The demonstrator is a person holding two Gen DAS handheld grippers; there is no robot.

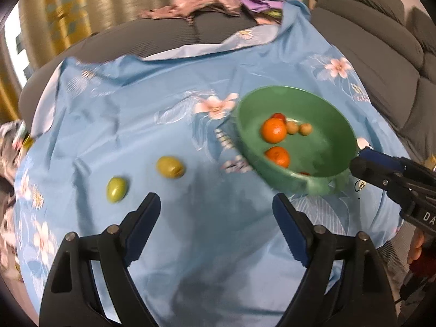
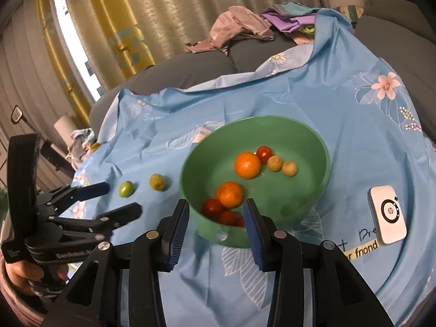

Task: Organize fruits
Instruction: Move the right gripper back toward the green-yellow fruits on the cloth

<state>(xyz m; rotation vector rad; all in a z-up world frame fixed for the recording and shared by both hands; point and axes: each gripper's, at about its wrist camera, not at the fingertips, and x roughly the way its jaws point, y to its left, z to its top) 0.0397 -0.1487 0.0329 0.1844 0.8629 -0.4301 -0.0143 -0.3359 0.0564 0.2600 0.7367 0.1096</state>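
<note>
At the bottom of the left wrist view the left gripper [image 1: 215,209] is spread wide, holding nothing; two green fruits [image 1: 117,189] lie just beyond, at its upper left. The right gripper [image 2: 215,212] stands part open and empty before the bowl [image 2: 313,190], at centre, which holds two oranges [image 2: 247,164], about four tomatoes [image 2: 212,207] and two tan fruits [image 2: 289,168].

A blue floral cloth [image 2: 313,114] bears a green bowl [image 2: 313,147], two green fruits [image 2: 157,181] — and a white device [image 2: 388,214].
</note>
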